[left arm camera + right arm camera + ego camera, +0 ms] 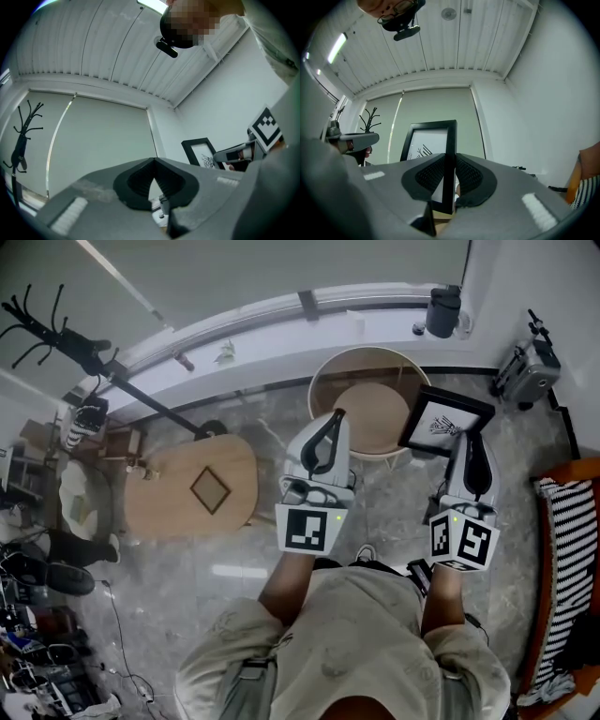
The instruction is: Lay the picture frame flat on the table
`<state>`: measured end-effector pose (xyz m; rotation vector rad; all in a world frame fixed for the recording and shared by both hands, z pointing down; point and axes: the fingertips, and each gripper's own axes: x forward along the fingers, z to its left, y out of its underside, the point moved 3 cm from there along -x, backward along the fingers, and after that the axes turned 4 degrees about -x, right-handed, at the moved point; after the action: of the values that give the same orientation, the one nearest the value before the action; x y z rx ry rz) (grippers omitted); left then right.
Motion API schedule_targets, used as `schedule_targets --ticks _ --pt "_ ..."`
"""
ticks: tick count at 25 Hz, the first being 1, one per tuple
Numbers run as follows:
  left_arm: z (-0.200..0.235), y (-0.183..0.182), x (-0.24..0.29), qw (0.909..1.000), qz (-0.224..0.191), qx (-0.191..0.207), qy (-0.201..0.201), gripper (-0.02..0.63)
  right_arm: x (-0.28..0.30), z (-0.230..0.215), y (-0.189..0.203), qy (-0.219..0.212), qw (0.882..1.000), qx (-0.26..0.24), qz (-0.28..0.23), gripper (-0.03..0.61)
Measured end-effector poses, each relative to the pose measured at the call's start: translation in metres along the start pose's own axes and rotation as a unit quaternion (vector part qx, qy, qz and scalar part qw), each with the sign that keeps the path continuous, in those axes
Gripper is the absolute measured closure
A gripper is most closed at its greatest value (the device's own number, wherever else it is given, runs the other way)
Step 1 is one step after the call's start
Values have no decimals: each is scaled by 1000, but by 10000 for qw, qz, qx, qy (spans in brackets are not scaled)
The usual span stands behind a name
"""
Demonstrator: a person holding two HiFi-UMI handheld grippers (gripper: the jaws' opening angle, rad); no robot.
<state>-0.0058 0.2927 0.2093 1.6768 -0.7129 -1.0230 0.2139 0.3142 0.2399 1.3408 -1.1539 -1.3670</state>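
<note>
A black picture frame [445, 421] with a white print hangs in the air over the right rim of a round side table [330, 371]. My right gripper [461, 439] is shut on its near edge. In the right gripper view the frame [433, 140] stands upright, its right side bar clamped between the ribbed pads [469, 176]. My left gripper [334, 418] hovers over the round table, jaw tips together with nothing between them. From the left gripper view, the frame [200, 151] and the right gripper [234, 153] appear off to the right.
An oval wooden table [192, 488] stands to the left on the marble floor. A black coat rack [56, 334] leans at far left. A chair with a striped cushion [572, 549] is at the right edge. A dark cylinder [443, 310] sits on the window sill.
</note>
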Motion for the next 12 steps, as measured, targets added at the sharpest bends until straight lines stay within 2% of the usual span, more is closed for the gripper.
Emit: schedule_targets --ticks 12 --pt "-5 18 23 10000 47 -57 30 611 18 -19 13 55 9999 -59 87 507"
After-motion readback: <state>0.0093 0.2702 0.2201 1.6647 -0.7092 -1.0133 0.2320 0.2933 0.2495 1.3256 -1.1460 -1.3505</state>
